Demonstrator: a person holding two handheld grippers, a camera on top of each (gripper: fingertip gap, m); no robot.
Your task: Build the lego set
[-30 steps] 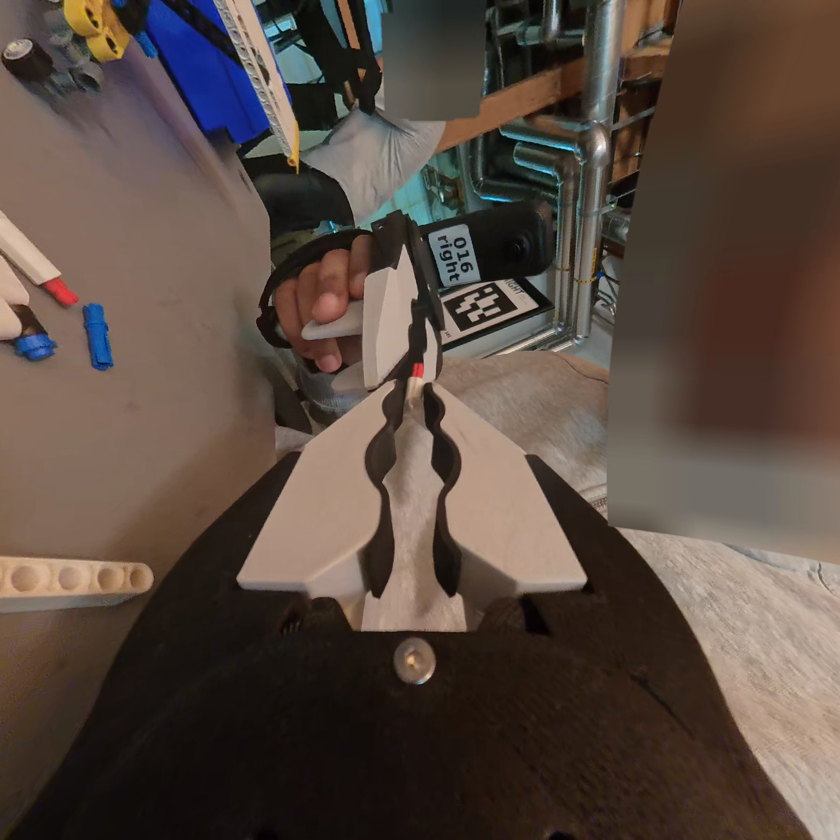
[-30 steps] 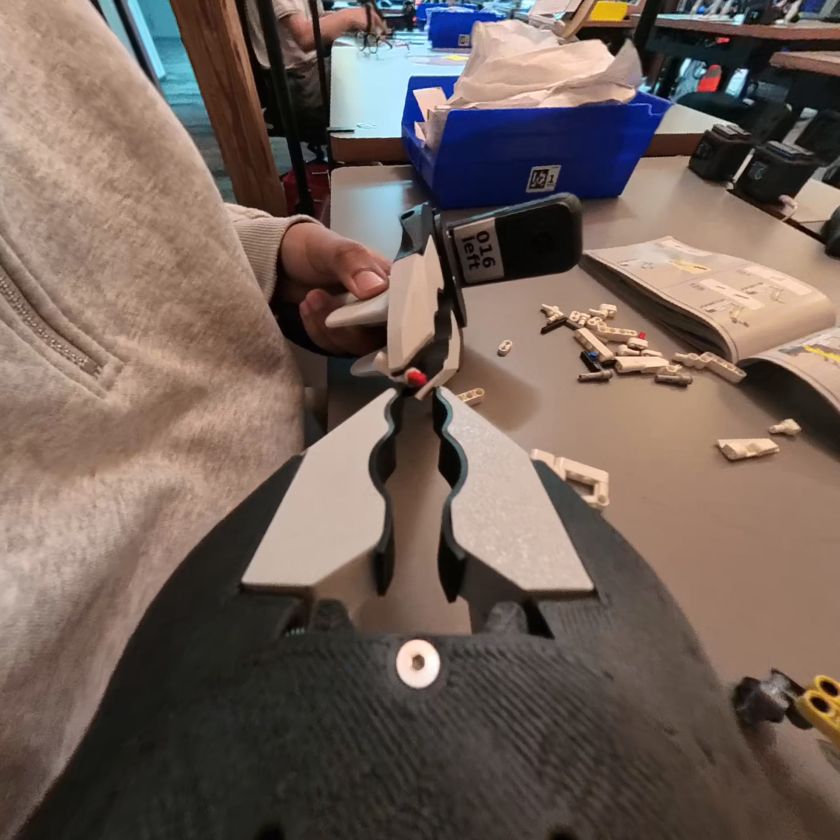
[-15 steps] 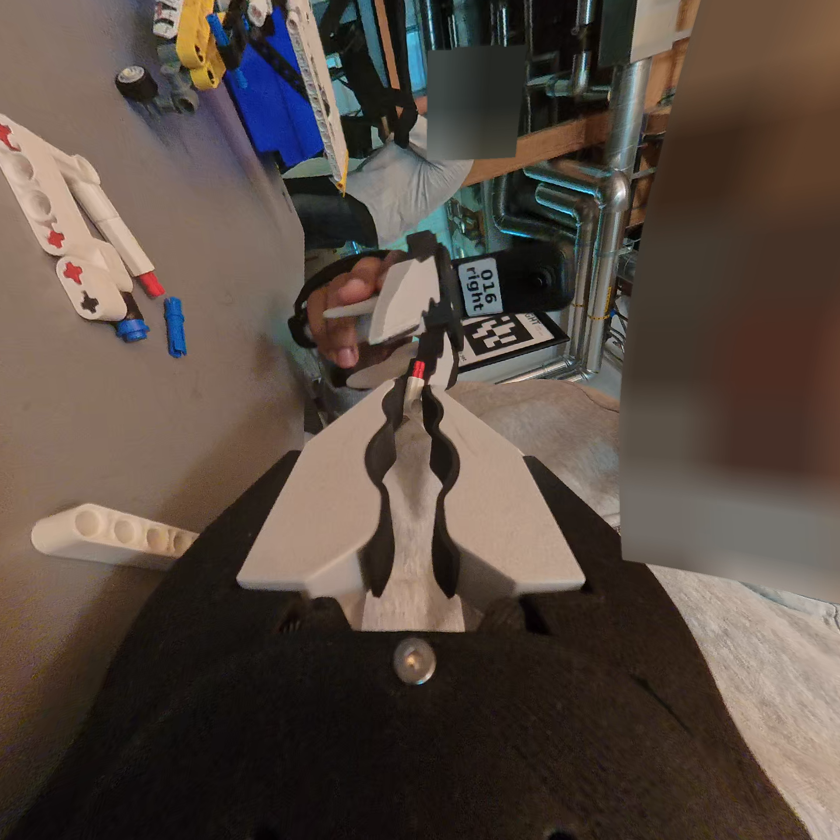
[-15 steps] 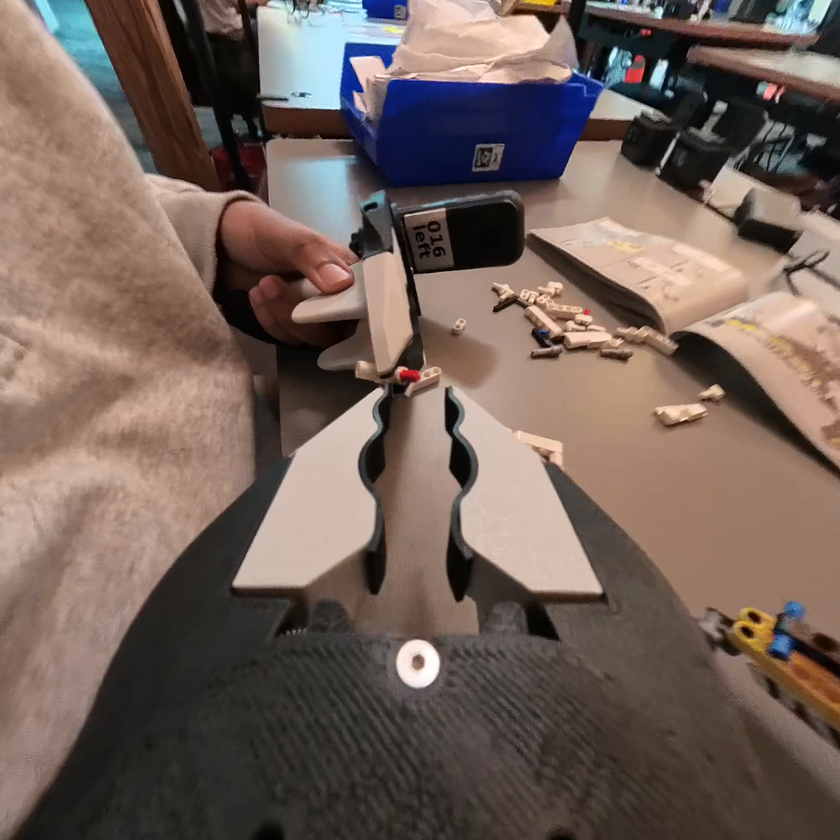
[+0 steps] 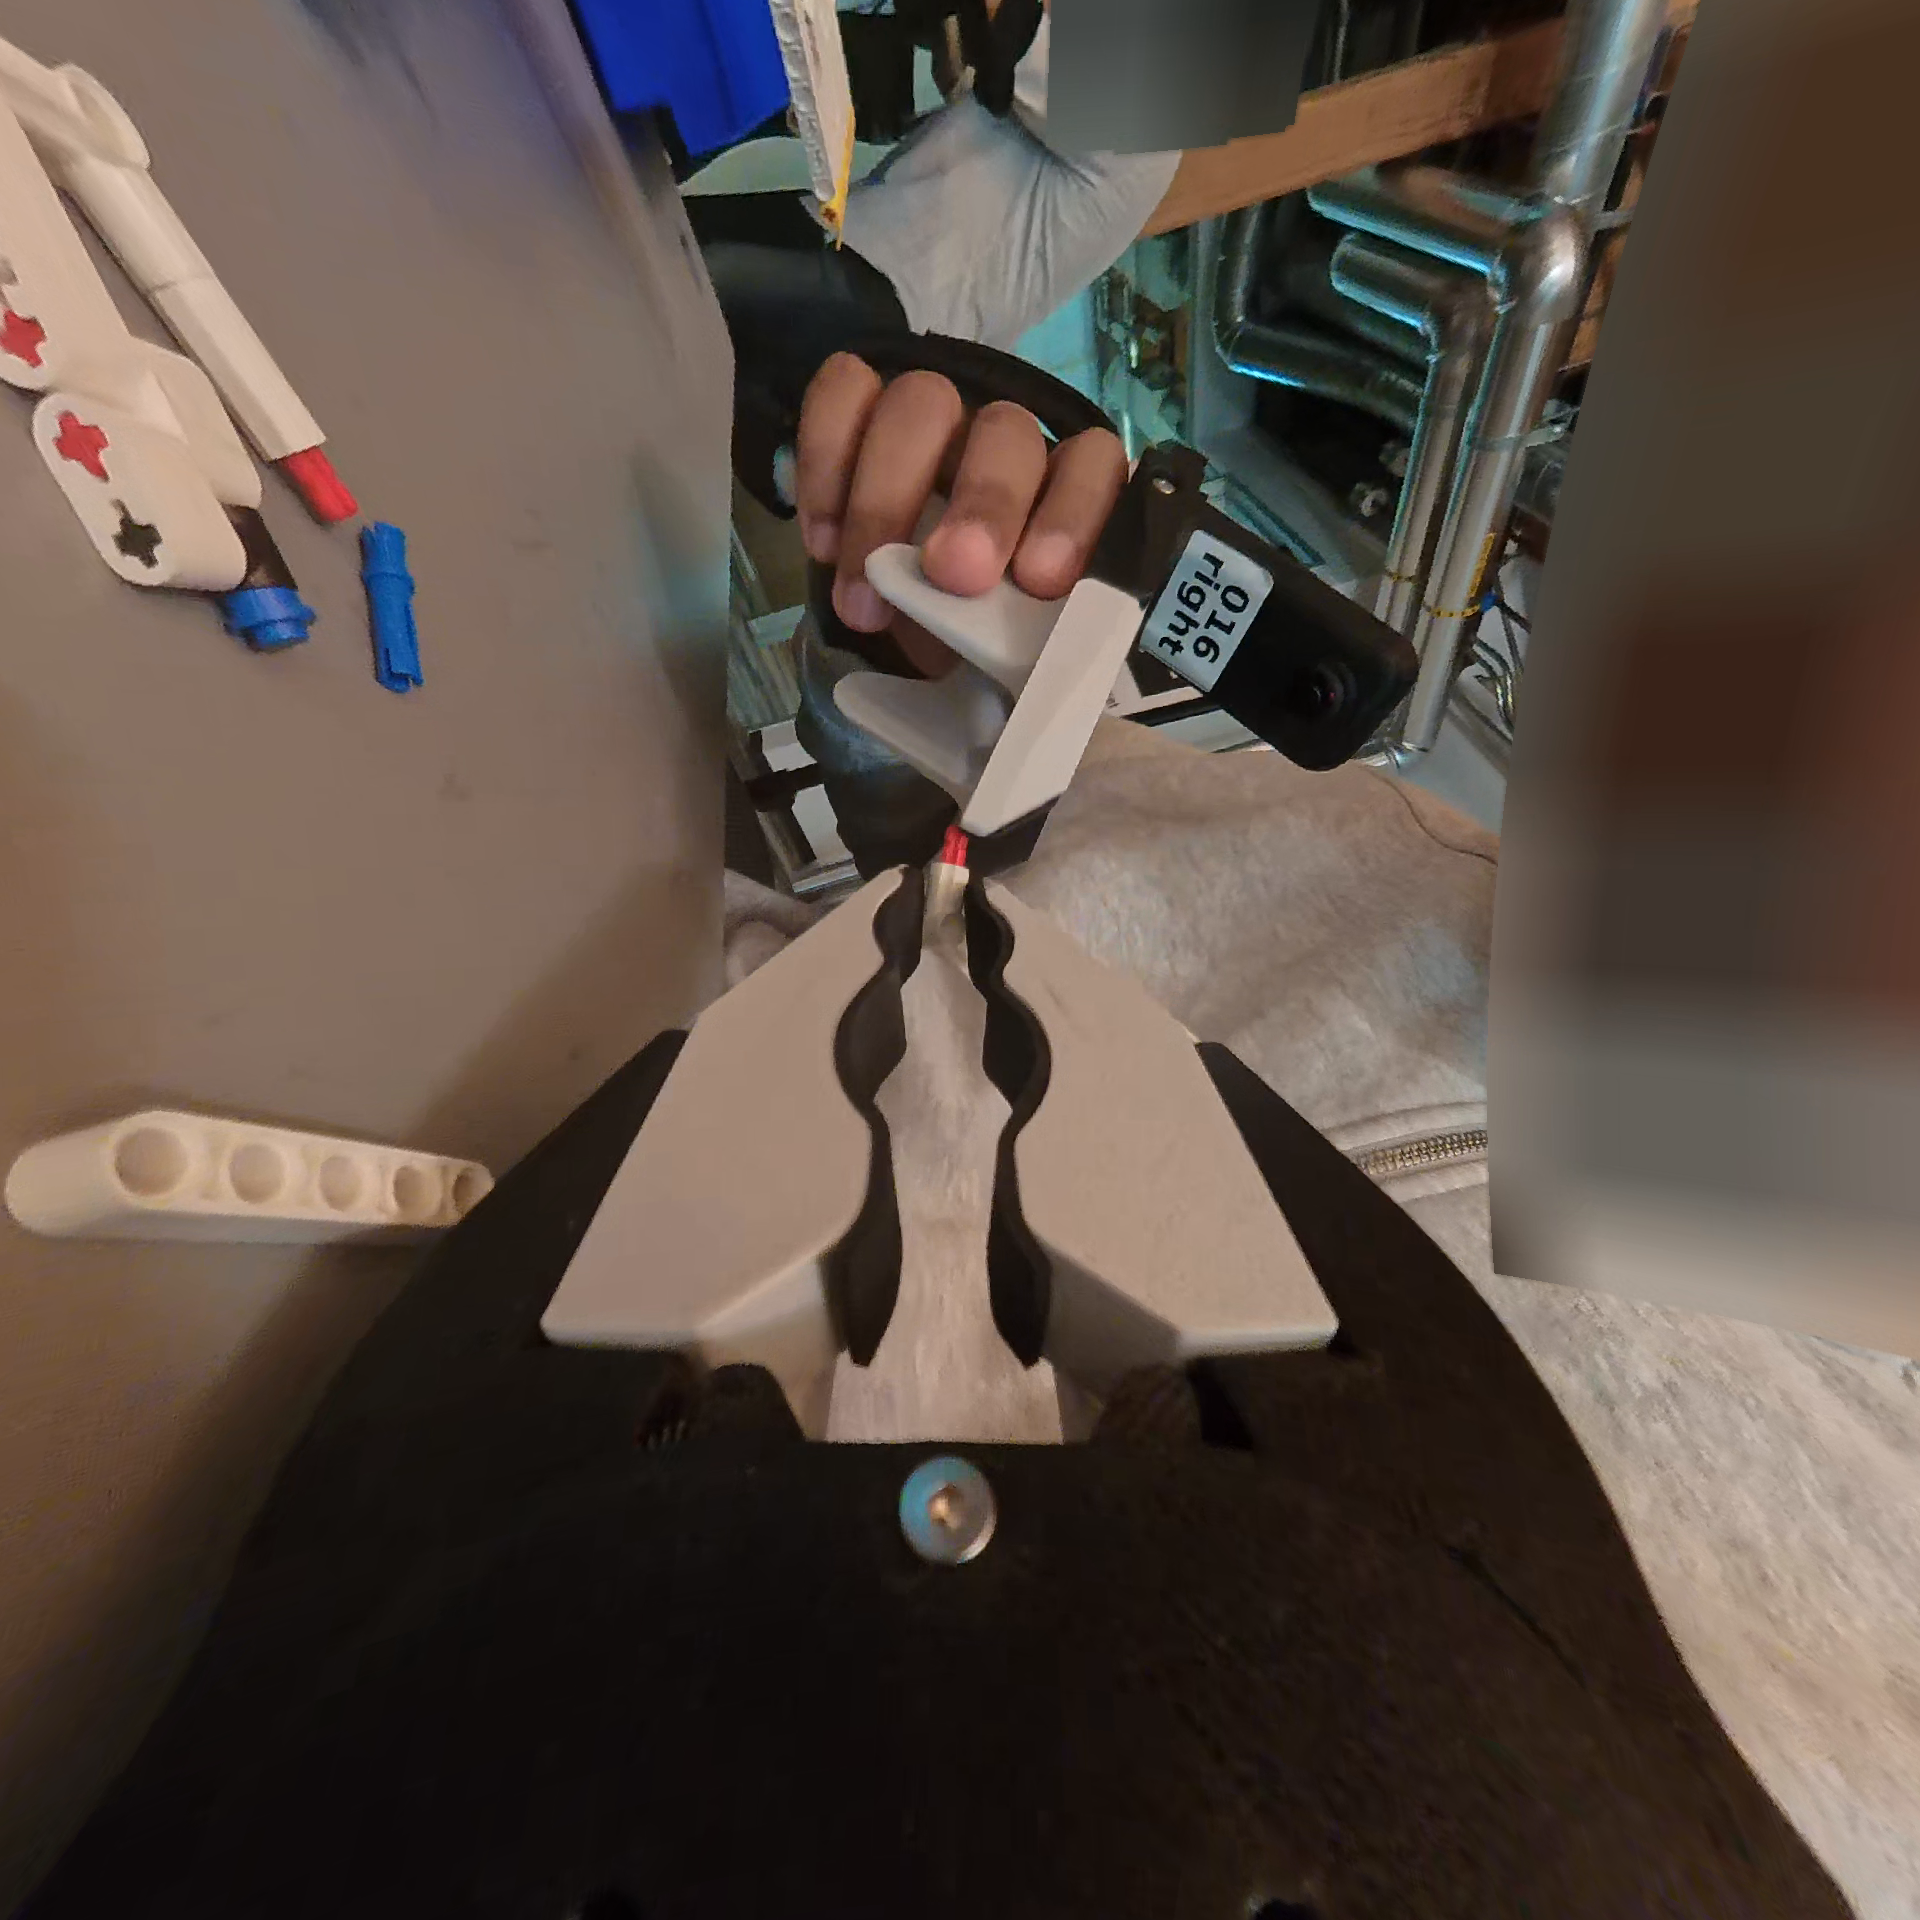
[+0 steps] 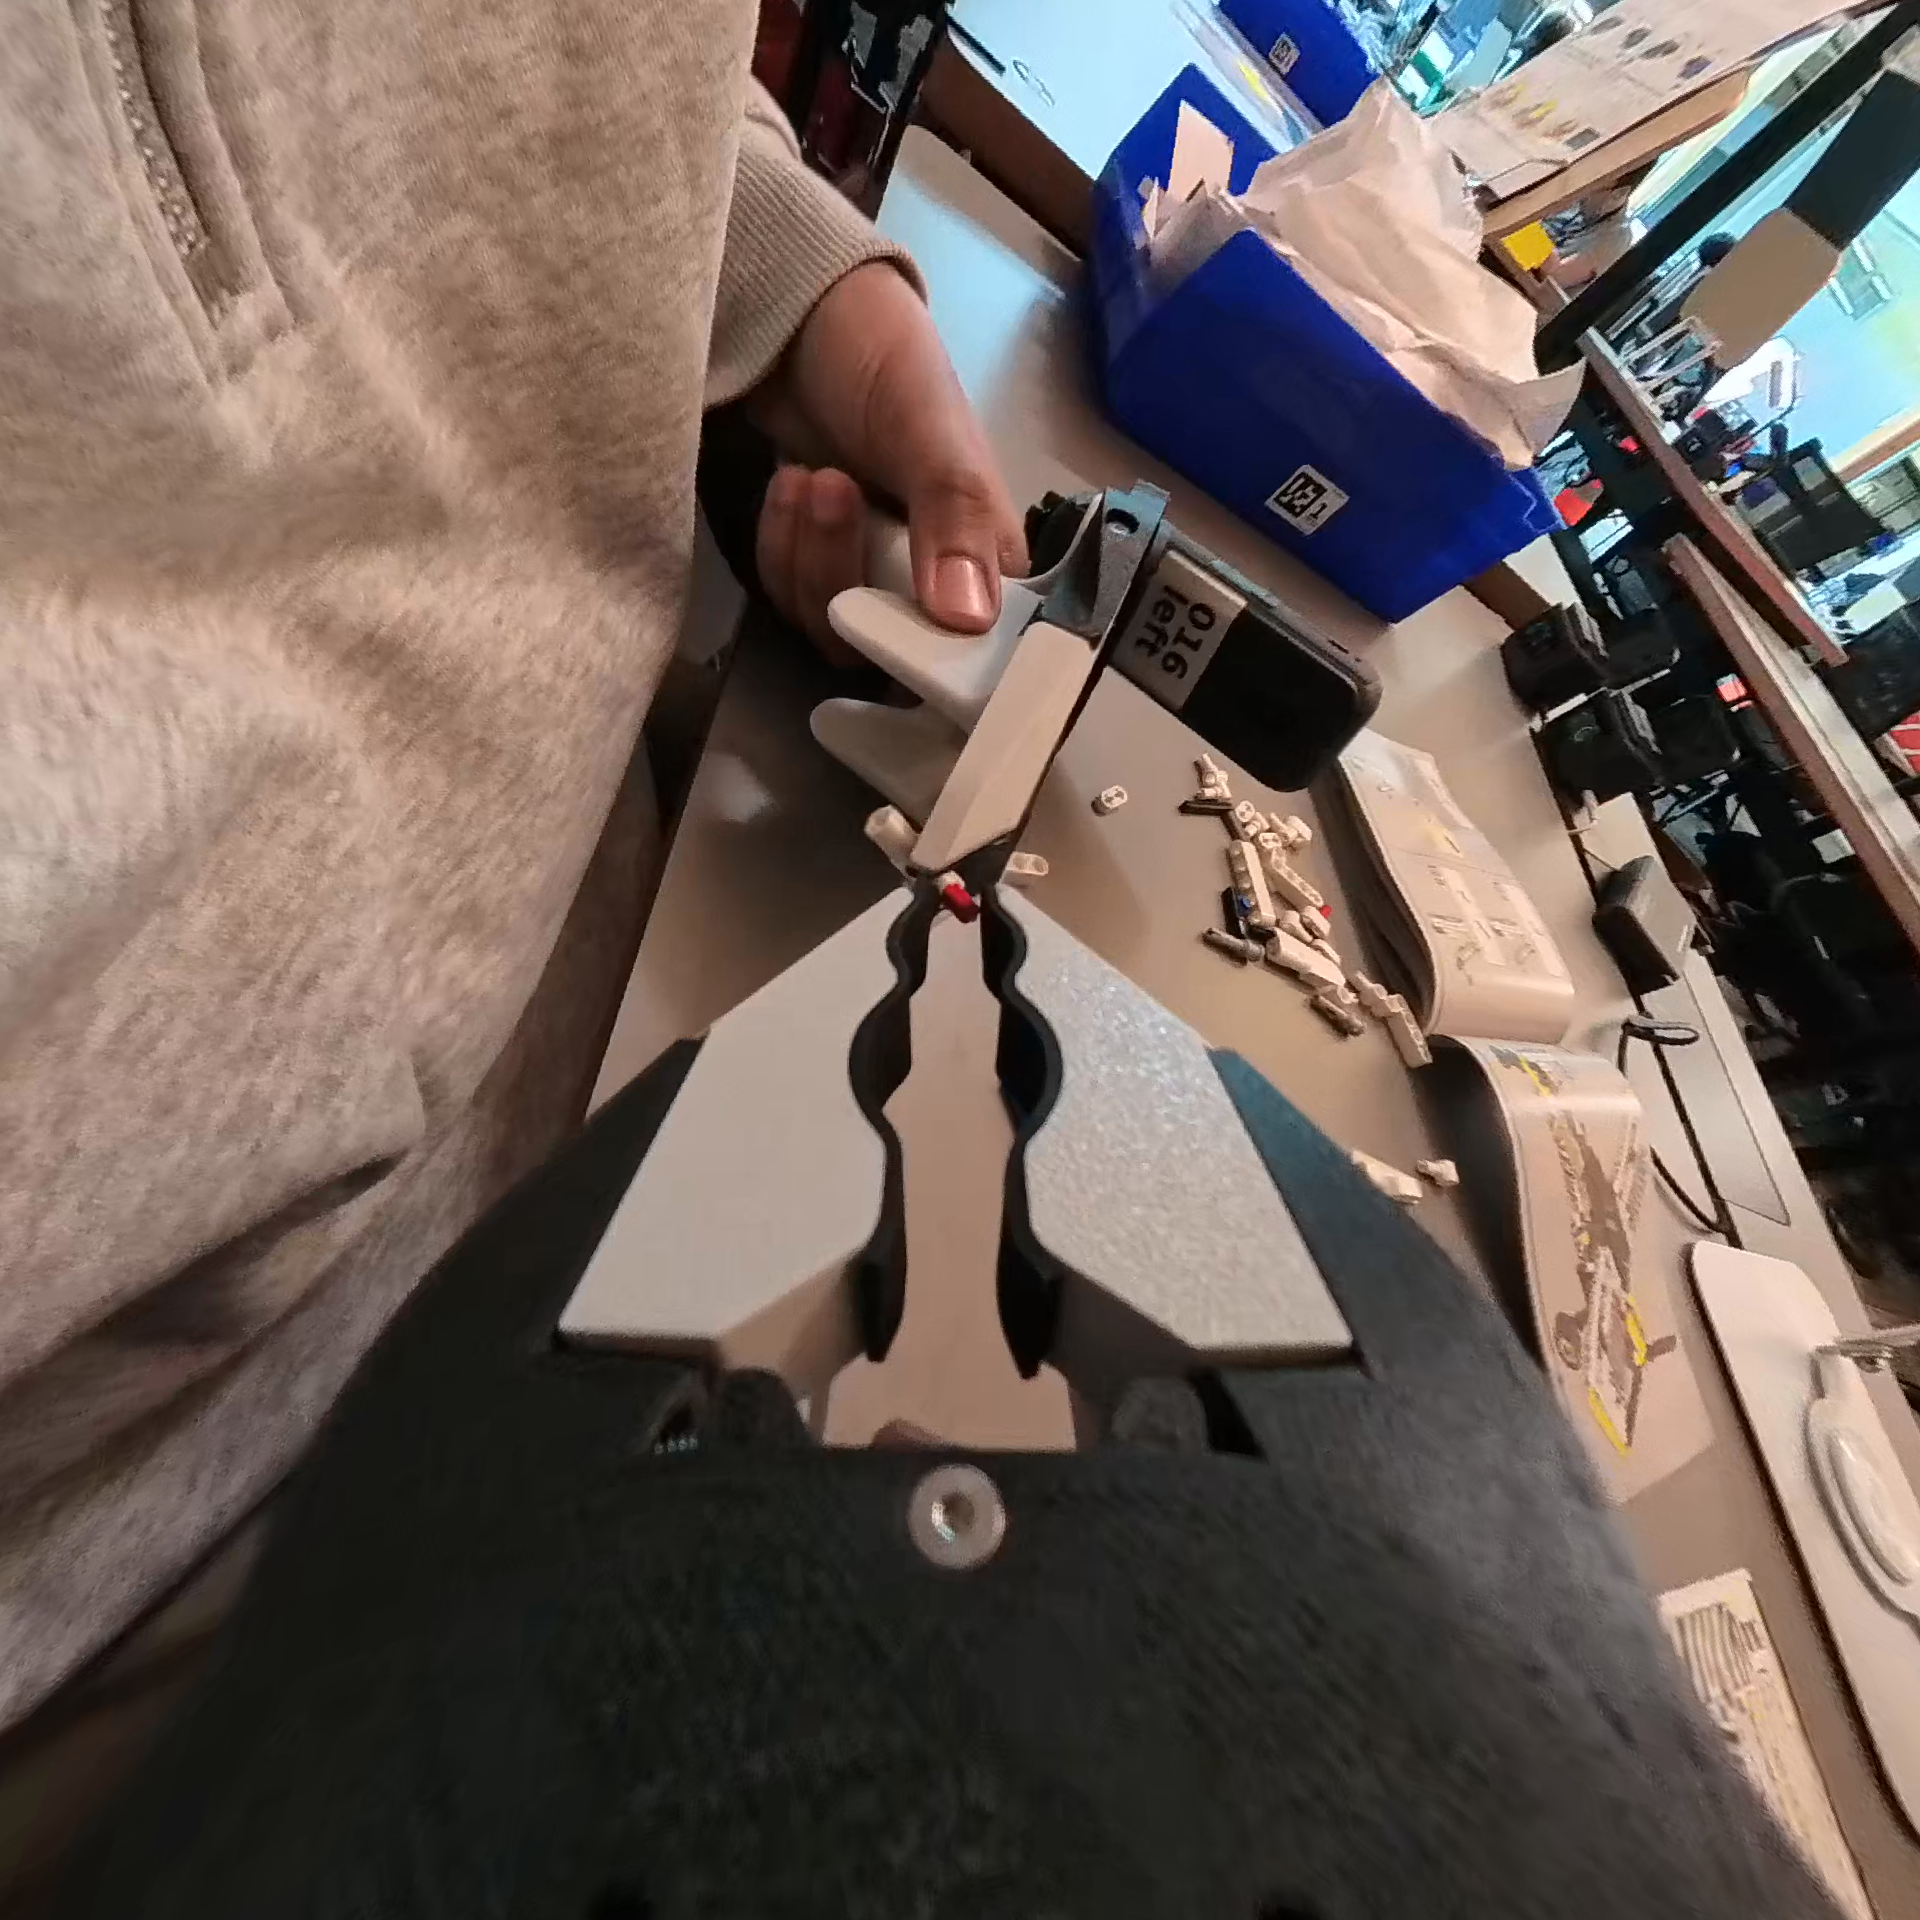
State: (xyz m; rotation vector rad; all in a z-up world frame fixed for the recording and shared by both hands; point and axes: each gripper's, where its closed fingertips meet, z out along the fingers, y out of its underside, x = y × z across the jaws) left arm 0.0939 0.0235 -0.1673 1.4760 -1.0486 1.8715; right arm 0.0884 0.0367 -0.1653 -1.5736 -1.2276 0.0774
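Observation:
My left gripper [image 5: 940,891] is shut on a small white lego piece [image 5: 943,885] with a red pin [image 5: 953,846] sticking out of its far end. It is held in the air in front of a person's beige sweater. My right gripper [image 6: 951,902] meets it tip to tip, with its jaws closed in around the red pin [image 6: 961,906]. The right gripper also shows in the left wrist view [image 5: 982,831], coming down from above. The left gripper also shows in the right wrist view [image 6: 940,868]. A hand holds each gripper's handle.
On the grey table [image 5: 468,831] lie a white holed beam [image 5: 239,1184], a white assembly with red cross axles [image 5: 125,457] and two blue pins [image 5: 393,608]. In the right wrist view are loose small pieces [image 6: 1278,914], an open instruction booklet [image 6: 1475,914] and a blue bin [image 6: 1299,416]. The grippers are tip to tip, or close to it.
My right gripper's jaws have closed from wide apart to narrow around the red pin. Both grippers have tilted and swung, staying tip to tip; the left has kept its hold.

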